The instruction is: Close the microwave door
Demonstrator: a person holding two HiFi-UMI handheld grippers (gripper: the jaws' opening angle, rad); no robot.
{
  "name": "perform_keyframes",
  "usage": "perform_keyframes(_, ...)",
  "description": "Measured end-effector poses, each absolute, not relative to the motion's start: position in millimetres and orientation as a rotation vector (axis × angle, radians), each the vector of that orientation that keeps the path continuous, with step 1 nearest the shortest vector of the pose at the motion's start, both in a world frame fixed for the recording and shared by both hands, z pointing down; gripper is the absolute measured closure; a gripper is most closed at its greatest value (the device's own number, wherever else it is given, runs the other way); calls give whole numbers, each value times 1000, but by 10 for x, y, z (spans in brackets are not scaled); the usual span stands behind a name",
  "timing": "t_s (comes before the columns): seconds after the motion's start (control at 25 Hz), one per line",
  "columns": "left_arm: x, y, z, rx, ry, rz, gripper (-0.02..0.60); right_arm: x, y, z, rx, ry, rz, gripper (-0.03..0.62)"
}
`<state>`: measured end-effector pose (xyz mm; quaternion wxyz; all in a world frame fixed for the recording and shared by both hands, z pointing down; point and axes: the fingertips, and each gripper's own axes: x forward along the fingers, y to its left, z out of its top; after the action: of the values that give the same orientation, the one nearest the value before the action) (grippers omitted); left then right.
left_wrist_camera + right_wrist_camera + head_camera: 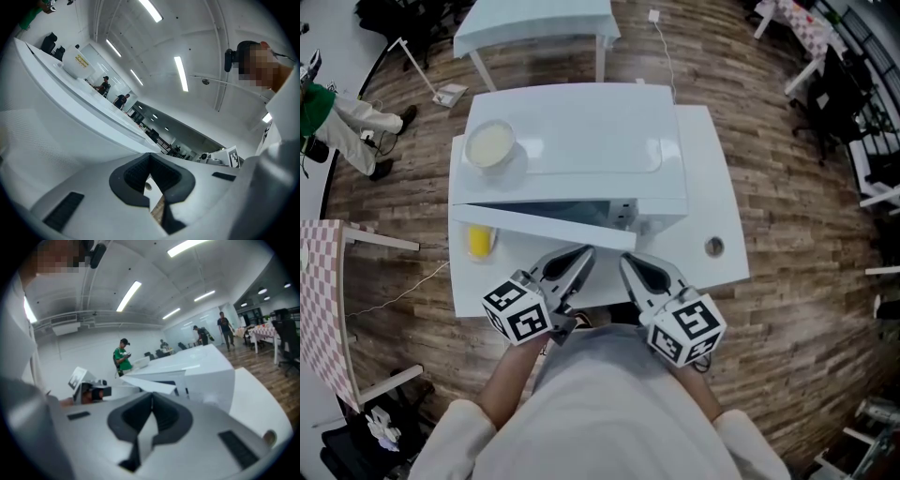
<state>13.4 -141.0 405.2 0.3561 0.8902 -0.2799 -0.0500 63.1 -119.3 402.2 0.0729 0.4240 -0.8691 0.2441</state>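
Observation:
A white microwave (581,141) stands on a white table (717,216), its door (544,227) swung partly out towards me. Both grippers hover low in front of the door, close to my body. My left gripper (584,255) points at the door's lower edge with its jaws shut and empty. Beside it, my right gripper (627,262) is shut on nothing, just under the door's free end. The left gripper view shows the left gripper (150,157) below the microwave (70,122). In the right gripper view, the right gripper (152,397) faces the door (150,383).
A white bowl (490,145) sits on top of the microwave. A yellow object (480,240) lies on the table under the door's hinge side. Another white table (534,23) stands behind, a checkered table (319,291) at left, and a person in green (319,108) at far left.

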Motion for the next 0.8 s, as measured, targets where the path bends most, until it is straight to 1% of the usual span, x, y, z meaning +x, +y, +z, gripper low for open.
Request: perform_keyframes(0.8, 173, -1652, 4051, 2287, -783, -134, 568, 726, -1530, 4099, 1239, -2607, 723, 571)
